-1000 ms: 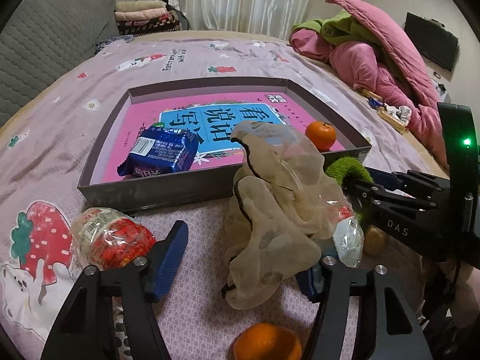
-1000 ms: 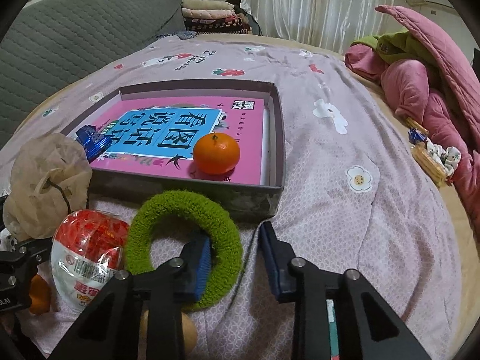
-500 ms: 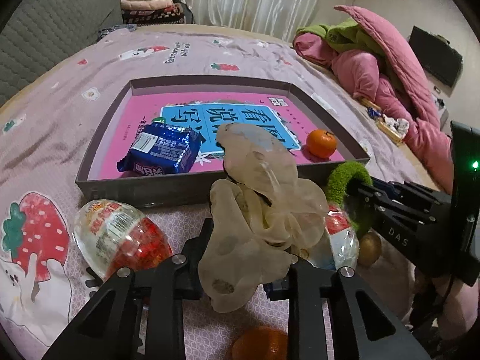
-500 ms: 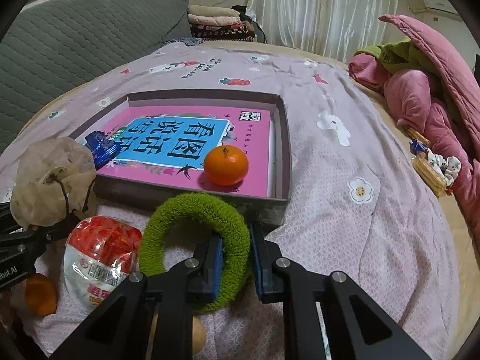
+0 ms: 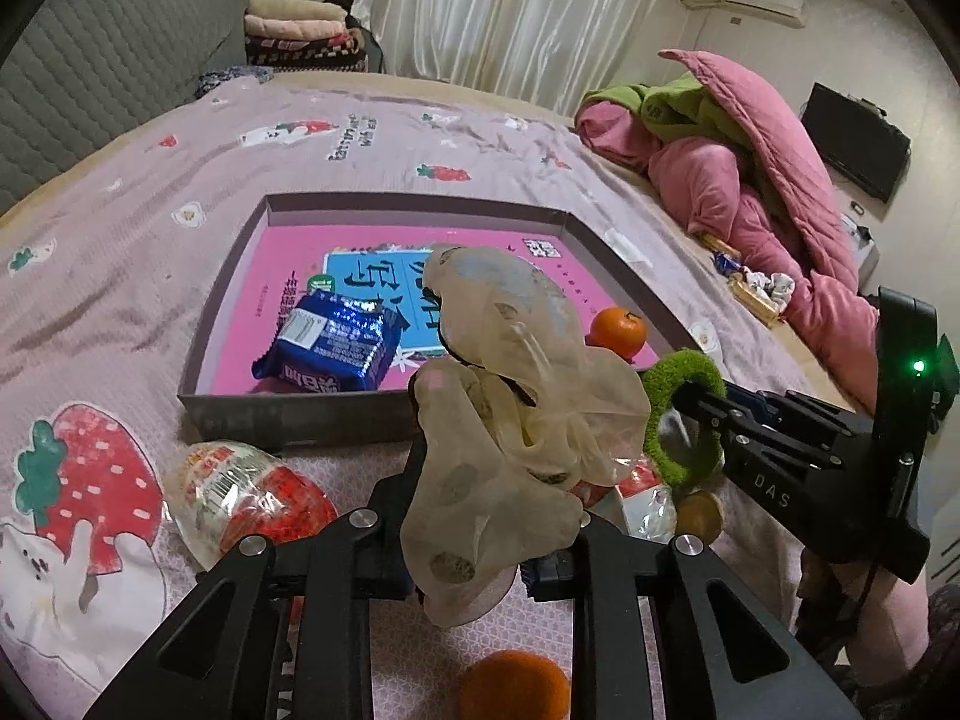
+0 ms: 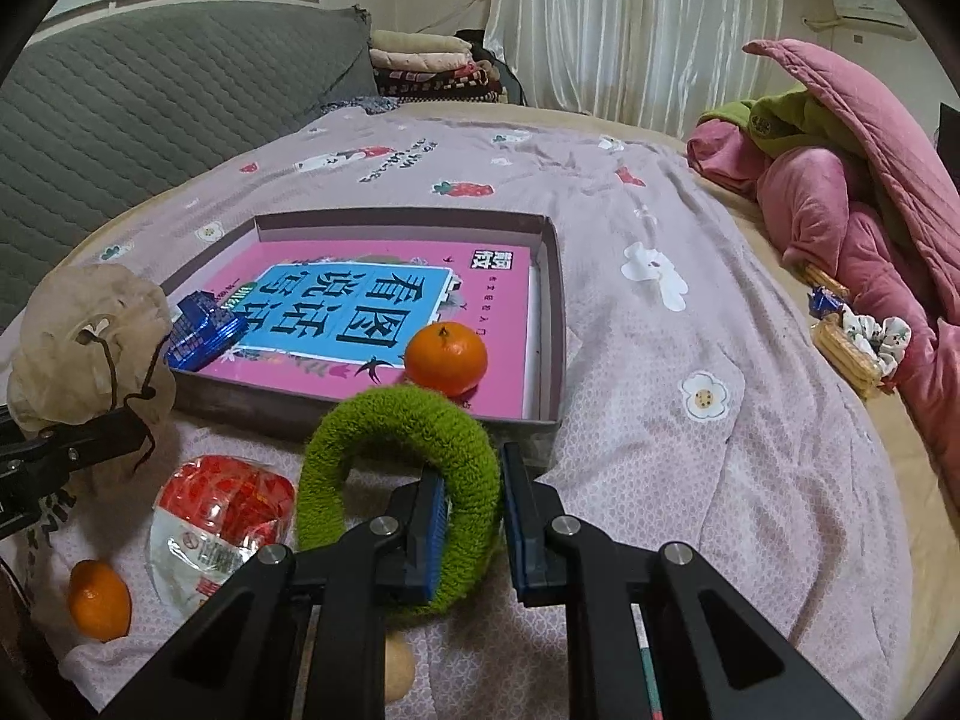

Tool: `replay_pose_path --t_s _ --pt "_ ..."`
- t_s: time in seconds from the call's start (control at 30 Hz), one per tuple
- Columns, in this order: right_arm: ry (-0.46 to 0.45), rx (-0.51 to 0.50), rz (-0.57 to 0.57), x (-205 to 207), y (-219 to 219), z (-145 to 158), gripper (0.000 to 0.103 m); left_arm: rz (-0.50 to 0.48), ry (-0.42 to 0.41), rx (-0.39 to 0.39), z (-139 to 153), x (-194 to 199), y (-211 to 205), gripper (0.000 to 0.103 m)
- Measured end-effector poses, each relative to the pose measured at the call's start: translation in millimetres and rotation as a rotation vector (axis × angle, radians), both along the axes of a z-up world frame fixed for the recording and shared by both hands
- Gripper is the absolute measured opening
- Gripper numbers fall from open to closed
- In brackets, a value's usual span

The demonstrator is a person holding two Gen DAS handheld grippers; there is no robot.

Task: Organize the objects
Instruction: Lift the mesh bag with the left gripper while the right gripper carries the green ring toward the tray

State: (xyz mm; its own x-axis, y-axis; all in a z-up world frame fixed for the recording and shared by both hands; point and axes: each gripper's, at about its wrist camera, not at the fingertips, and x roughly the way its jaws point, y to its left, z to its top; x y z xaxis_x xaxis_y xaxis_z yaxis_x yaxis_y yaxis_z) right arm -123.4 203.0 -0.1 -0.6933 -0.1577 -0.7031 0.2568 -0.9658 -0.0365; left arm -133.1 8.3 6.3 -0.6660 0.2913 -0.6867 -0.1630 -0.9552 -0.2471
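My left gripper is clamped on the beige mesh pouch, which stands bunched up out of the jaws; they have just closed in on it. In the right wrist view the pouch sits at nine o'clock, lifted in front of the near left corner of the grey tray.

My right gripper is pinched on the right side of the green fuzzy ring, which stands upright just in front of the tray's near wall. Those jaws too have just narrowed onto it.

Inside the tray, on the pink book that covers its floor, a mandarin lies near the front right, at twelve o'clock from the ring, and a blue snack packet lies toward the front left.

On the bedspread in front of the tray, a red-and-clear wrapped packet lies at nine o'clock from the ring, and a second mandarin lies at eight o'clock, close to my edge of the bed.
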Motion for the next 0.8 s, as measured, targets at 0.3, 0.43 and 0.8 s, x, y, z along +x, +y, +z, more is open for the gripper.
replay_pose_path --t_s 0.3,0.43,0.8 --pt "0.060 -0.004 0.016 10 -8 13 0.017 0.004 0.035 -0.007 10 6 -3 0.024" --pt "0.110 -0.007 0.009 14 -10 23 0.017 0.010 0.060 -0.004 17 8 -4 0.024" --pt "0.202 -0.044 0.026 17 -20 46 0.017 0.034 0.141 -0.010 39 7 -8 0.024"
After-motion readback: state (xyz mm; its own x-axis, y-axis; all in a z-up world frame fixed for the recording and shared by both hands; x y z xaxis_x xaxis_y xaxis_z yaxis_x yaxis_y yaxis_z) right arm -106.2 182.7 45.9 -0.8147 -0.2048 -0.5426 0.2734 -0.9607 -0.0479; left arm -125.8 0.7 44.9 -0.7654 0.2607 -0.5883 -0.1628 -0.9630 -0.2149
